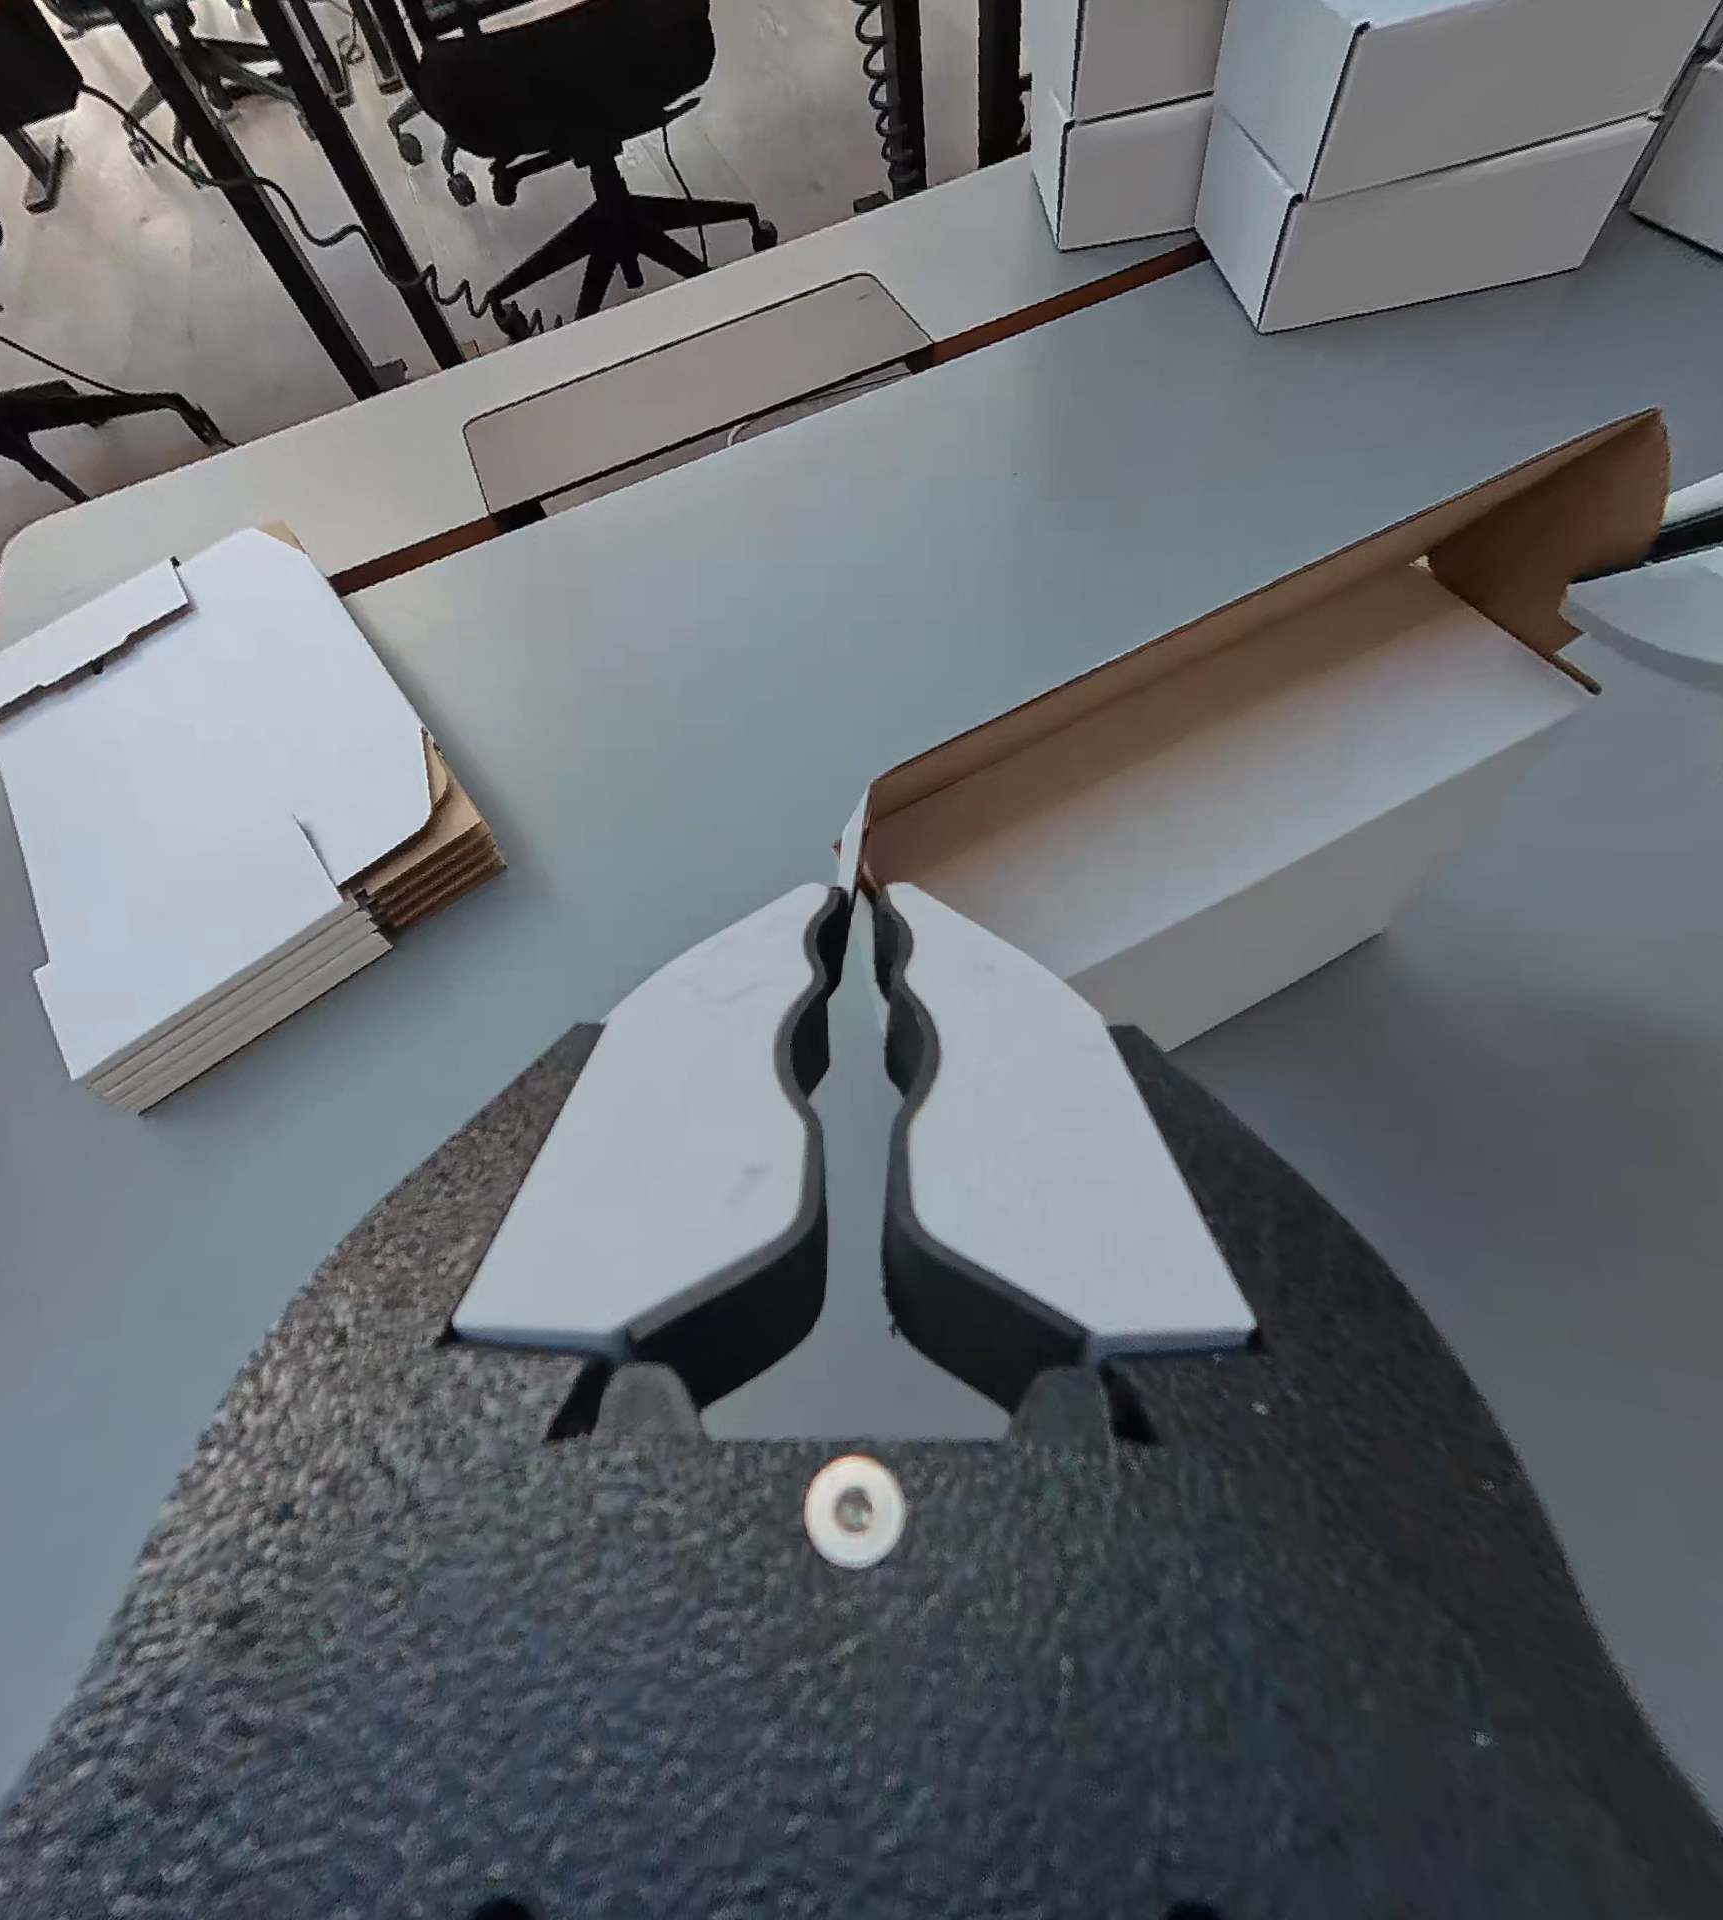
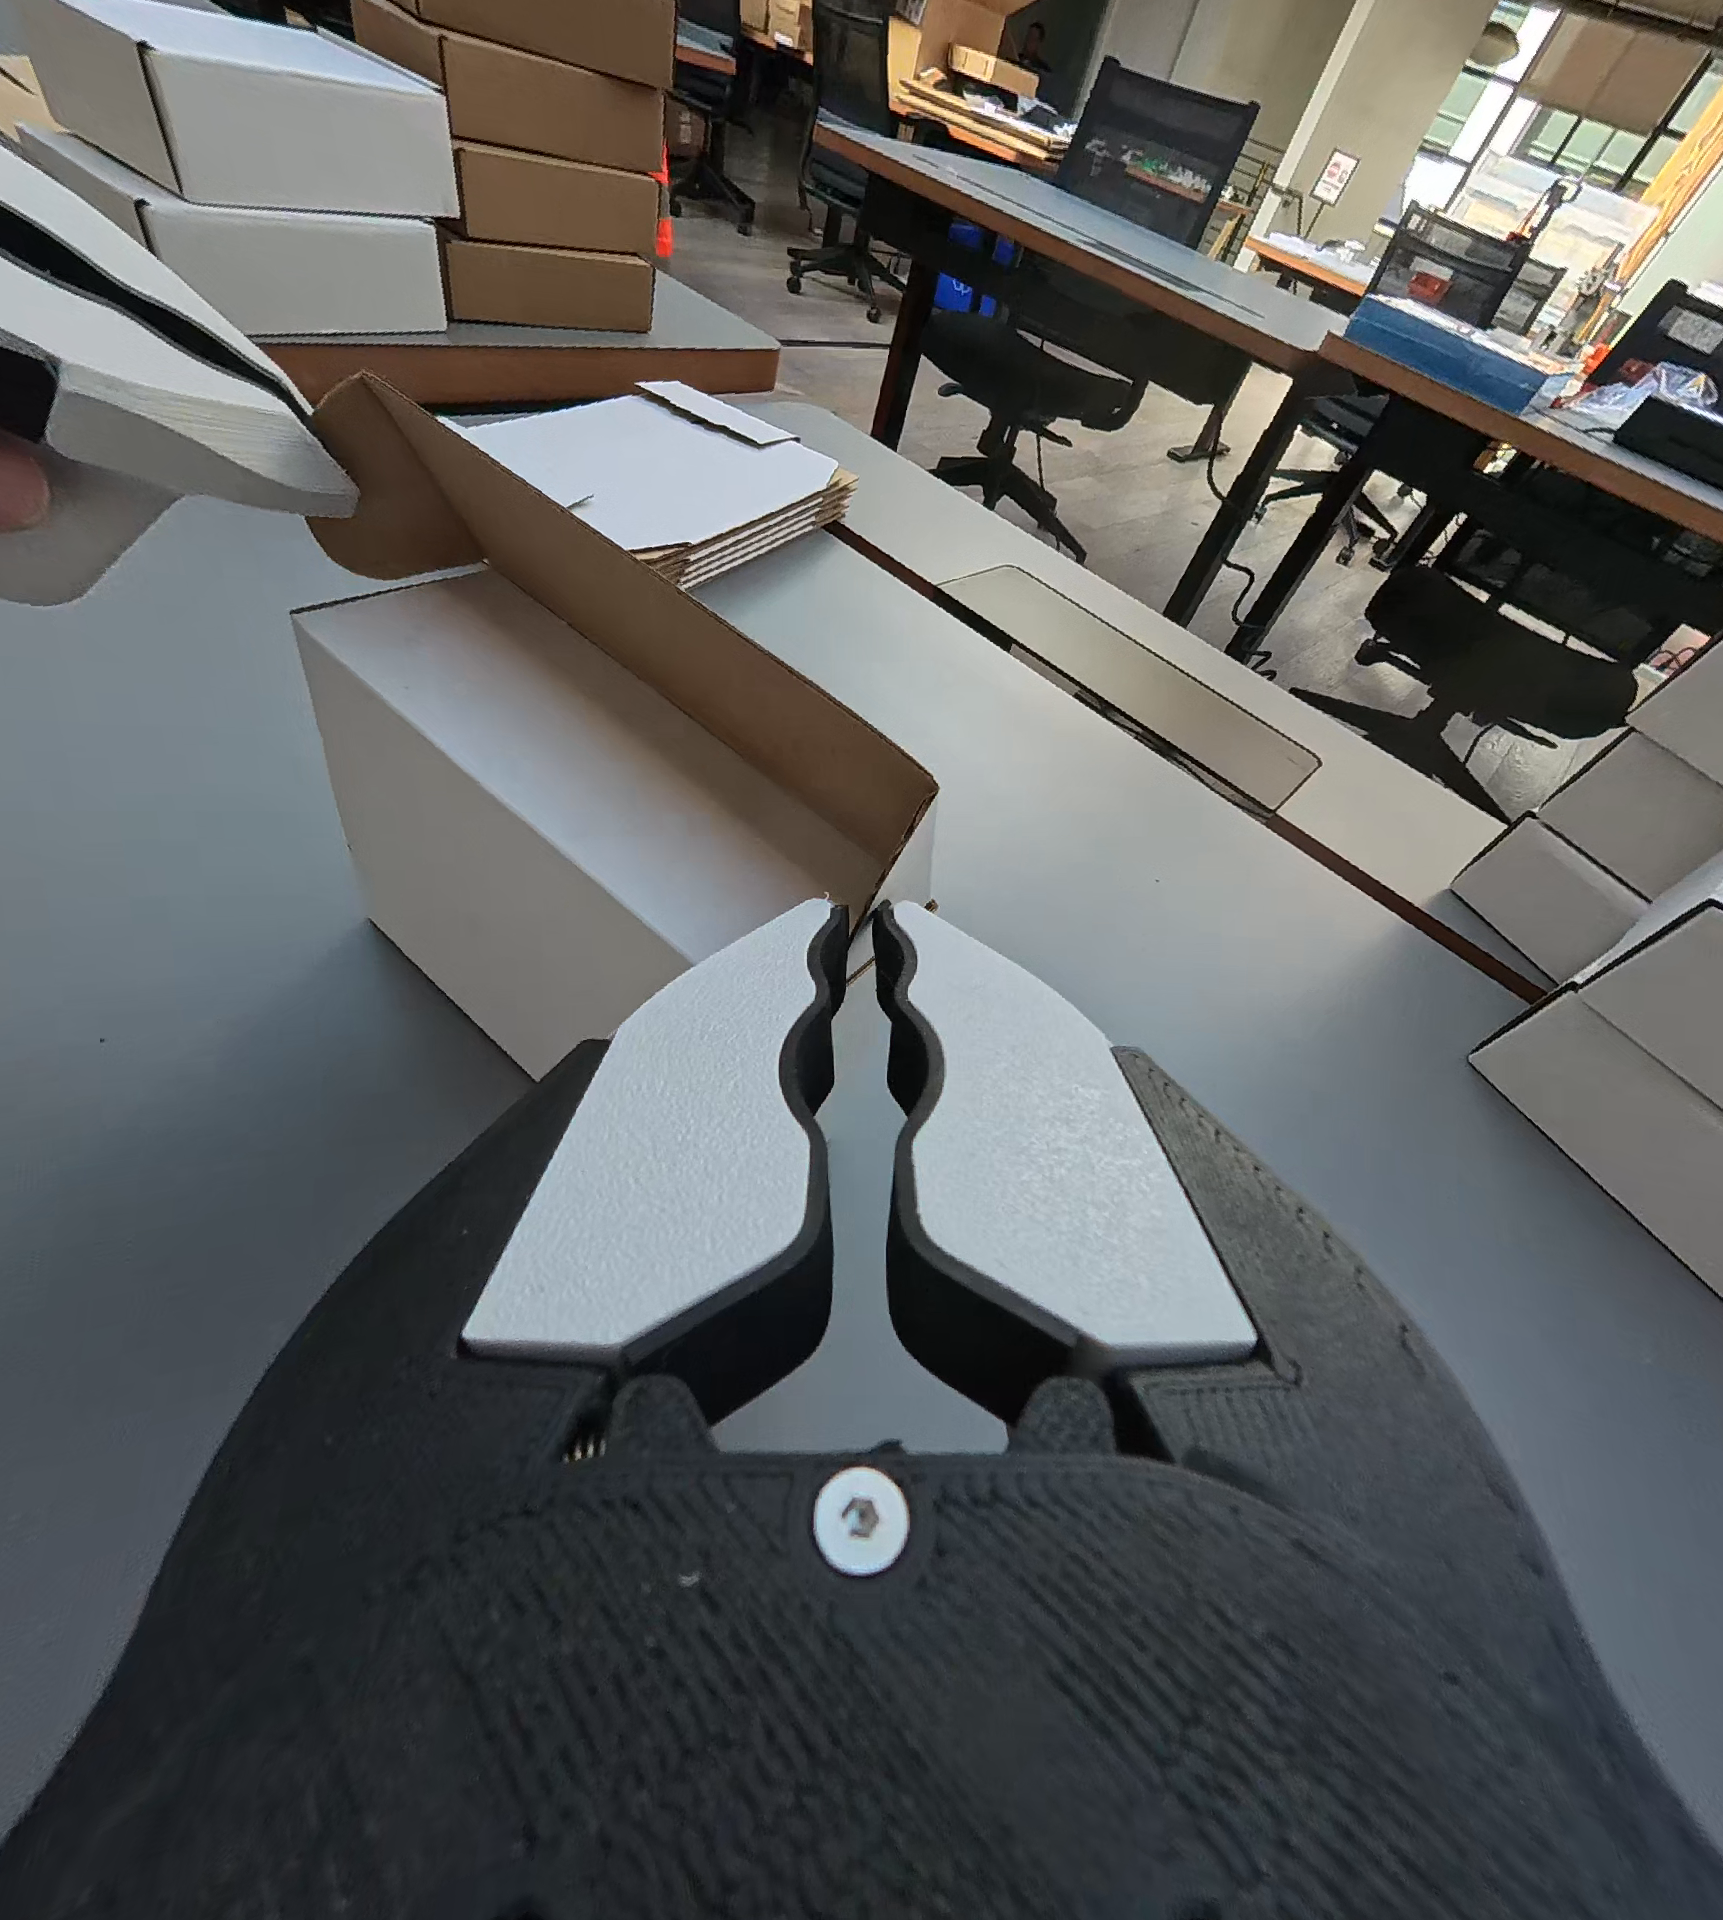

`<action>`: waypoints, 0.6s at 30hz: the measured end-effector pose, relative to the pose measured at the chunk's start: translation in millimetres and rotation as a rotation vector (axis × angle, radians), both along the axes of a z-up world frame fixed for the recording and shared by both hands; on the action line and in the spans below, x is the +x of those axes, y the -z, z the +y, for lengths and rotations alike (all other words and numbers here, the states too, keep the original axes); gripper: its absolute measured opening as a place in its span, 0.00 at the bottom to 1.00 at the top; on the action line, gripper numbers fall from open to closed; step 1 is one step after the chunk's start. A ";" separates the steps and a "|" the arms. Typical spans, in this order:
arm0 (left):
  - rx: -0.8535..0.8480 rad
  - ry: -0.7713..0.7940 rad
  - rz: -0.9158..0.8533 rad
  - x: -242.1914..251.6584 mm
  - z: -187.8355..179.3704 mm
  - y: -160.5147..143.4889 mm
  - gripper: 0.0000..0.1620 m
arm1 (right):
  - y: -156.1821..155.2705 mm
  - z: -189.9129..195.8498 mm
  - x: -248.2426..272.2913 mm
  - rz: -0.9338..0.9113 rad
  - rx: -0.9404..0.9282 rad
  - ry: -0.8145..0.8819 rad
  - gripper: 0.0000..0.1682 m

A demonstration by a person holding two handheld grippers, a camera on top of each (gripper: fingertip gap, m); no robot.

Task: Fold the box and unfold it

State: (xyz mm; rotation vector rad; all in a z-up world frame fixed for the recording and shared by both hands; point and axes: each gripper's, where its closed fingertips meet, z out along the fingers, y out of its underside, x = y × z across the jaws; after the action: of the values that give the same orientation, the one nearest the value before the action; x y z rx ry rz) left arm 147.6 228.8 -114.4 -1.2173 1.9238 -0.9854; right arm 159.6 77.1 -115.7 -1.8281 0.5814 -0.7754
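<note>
Both my grippers, left gripper [image 1: 858, 906] and right gripper [image 2: 862, 920], pinch opposite end tabs of the box [image 1: 1241, 821]'s raised flap directly ahead; body folded, closing or reopening unclear.

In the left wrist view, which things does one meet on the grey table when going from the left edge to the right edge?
Stack of flat box blanks → left gripper, shut on a flap of the white box → white box → right gripper, gripping the box's far flap.

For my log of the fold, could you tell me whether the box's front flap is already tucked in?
No, the flap stands upright above the box, pinched at both ends.
</note>
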 end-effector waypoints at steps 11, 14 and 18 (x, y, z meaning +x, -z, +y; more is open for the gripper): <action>0.043 0.095 -0.066 4.6 0.4 8.7 0.01 | 0.2 1.5 1.0 0.013 0.011 -0.009 0.03; -0.007 0.071 -0.037 4.6 0.6 8.1 0.01 | 0.2 2.0 1.1 0.013 0.014 -0.007 0.03; -0.087 -0.050 0.123 4.1 1.9 8.3 0.01 | 0.3 4.7 -0.6 -0.025 -0.022 0.012 0.03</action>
State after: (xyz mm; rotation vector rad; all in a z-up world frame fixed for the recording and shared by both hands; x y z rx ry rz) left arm 151.7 230.6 -122.7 -1.3979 1.9519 -0.9977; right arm 158.9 81.9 -116.0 -1.8338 0.5706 -0.8148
